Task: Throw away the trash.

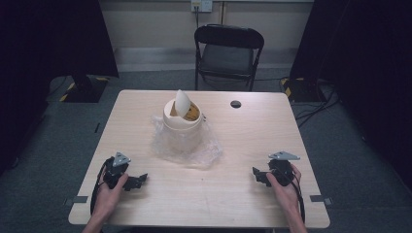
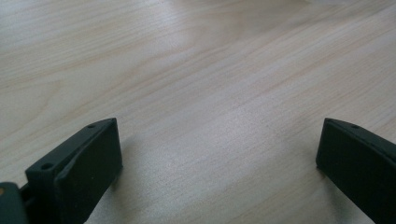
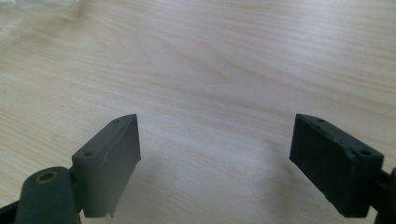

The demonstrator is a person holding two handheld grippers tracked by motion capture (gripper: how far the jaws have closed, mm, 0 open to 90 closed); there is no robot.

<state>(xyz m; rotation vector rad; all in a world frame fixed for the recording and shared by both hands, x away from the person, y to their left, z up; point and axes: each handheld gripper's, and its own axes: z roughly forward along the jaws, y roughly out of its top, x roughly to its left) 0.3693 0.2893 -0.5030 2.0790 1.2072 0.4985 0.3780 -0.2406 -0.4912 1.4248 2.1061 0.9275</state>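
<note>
Both grippers rest on the table [image 1: 233, 194] near the lower edge of the frame, left gripper [image 1: 137, 181] and right gripper [image 1: 256, 174], jaws spread wide and empty. Nothing looks started: the cream bin [image 1: 182, 127], lid tilted, stands upper centre on crinkled plastic [image 1: 206, 154], untouched.

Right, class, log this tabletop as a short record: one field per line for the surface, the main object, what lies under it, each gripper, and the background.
surface: light wooden table, round hole near the far edge
main object: cream bin at the middle, its swing lid tilted up
under it: clear plastic bag, crumpled
left gripper: open, low over bare wood, holding nothing
right gripper: open, low over bare wood, holding nothing
background: black folding chair beyond the table
</note>
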